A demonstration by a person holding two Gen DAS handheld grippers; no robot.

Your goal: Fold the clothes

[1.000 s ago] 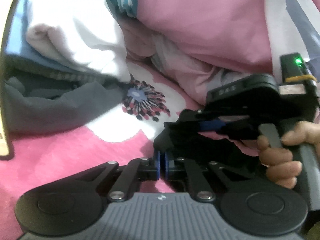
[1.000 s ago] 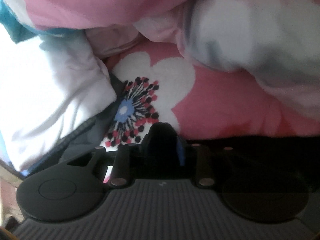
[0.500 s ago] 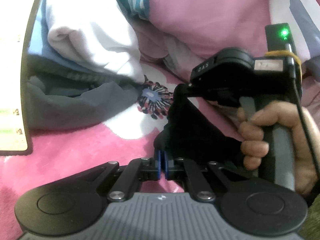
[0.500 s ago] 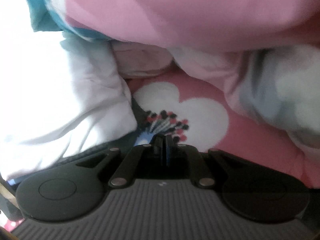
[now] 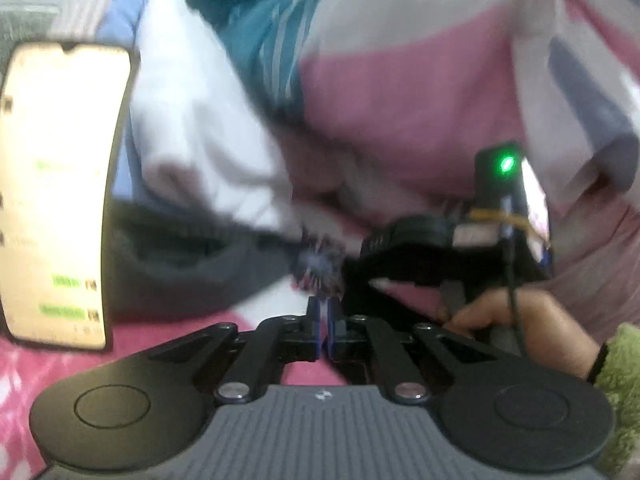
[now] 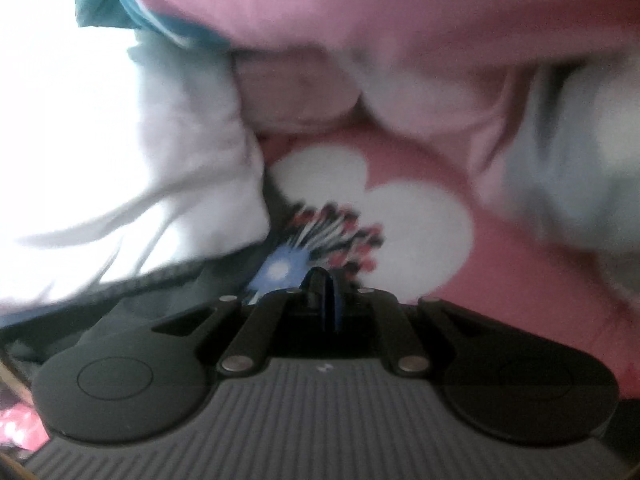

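Two grippers, left point(image 5: 323, 322) and right point(image 6: 325, 300), jaws pressed together, nothing visibly pinched; white garment point(image 6: 168, 184), grey garment point(image 5: 188, 268), phone point(image 5: 60, 192) on floral sheet point(image 6: 400, 208).

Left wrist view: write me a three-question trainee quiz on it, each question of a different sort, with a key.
1. True or false: the jaws of the left tool are shut.
2. Which thing lies at the left edge of the view? A. a phone with its screen lit; B. a closed book; C. a mug.
3. Fill in the missing word: the small light on the right tool glows ____.
Key: 1 true; 2 A; 3 green.
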